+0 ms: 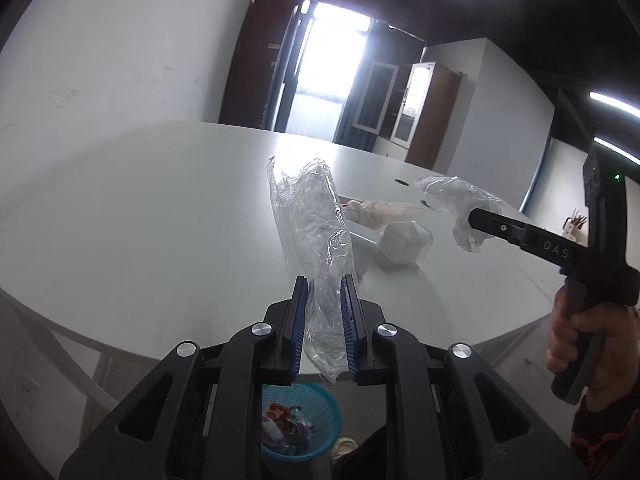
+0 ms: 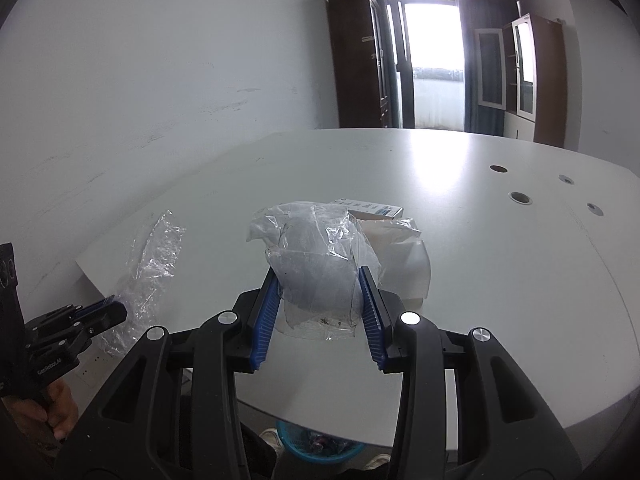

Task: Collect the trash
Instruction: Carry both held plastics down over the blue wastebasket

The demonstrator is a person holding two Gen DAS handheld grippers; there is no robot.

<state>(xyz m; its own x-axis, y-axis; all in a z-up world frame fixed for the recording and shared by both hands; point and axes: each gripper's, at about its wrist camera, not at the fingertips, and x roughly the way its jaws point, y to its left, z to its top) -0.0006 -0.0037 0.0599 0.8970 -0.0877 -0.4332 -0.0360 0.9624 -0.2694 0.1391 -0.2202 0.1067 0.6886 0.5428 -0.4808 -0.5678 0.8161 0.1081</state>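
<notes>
While the white table (image 2: 480, 240) carries several leftovers, the job looks only partly done: the blue basket (image 1: 298, 420) on the floor below the table's near edge already has some colourful scraps in it, yet a white container (image 1: 404, 242), a pale crumpled wrapper (image 1: 384, 212) and a flat box (image 2: 370, 210) lie on the tabletop waiting, by my reckoning.

Both grippers are loaded right now. The left gripper (image 1: 324, 304) has its blue pads pressed in on a long clear plastic sleeve (image 1: 316, 236), which stands up toward twelve o'clock and dangles a tail down past the jaws, roughly over the basket. Jaws narrow, film pinched between them.

The right gripper (image 2: 320, 300) sits wider, its pads set against both sides of a bunched clear plastic bag (image 2: 316, 252); from the left camera that bag hangs off its tip at three o'clock, clear of the table, so it is gripped.

Still to go, I judge: drop both pieces in the basket, then return for the rest.
</notes>
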